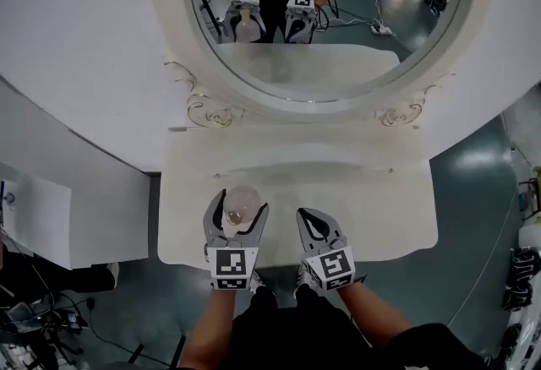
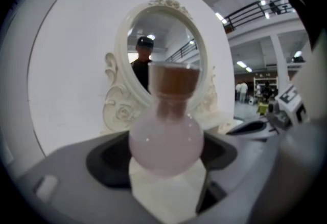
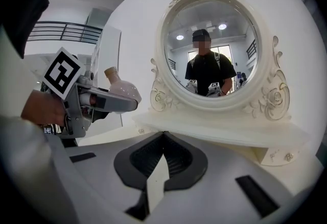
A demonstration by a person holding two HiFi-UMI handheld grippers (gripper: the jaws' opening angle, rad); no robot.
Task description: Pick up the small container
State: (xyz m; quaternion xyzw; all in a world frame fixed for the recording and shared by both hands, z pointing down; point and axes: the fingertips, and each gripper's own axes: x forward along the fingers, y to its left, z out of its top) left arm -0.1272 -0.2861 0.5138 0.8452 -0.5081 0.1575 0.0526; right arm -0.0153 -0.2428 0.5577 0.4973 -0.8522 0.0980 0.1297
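Left gripper view: left gripper (image 2: 166,155) jaws are clamped on the round belly of the small container (image 2: 166,138), a pinkish bulb bottle with a tan cap, upright in front of the mirror (image 2: 162,39). Probably light, rigid glass: slick and breakable, so gripping the belly beats the neck. Right gripper (image 3: 162,141) is pinched closed and empty, just right of the bottle, also facing the mirror.

Head view: overhead, looking steeply down at the table (image 1: 380,208).
Left gripper view: low, close, facing the mirror (image 2: 163,39).
Right gripper view: low, likewise.
Shared: the mirror.
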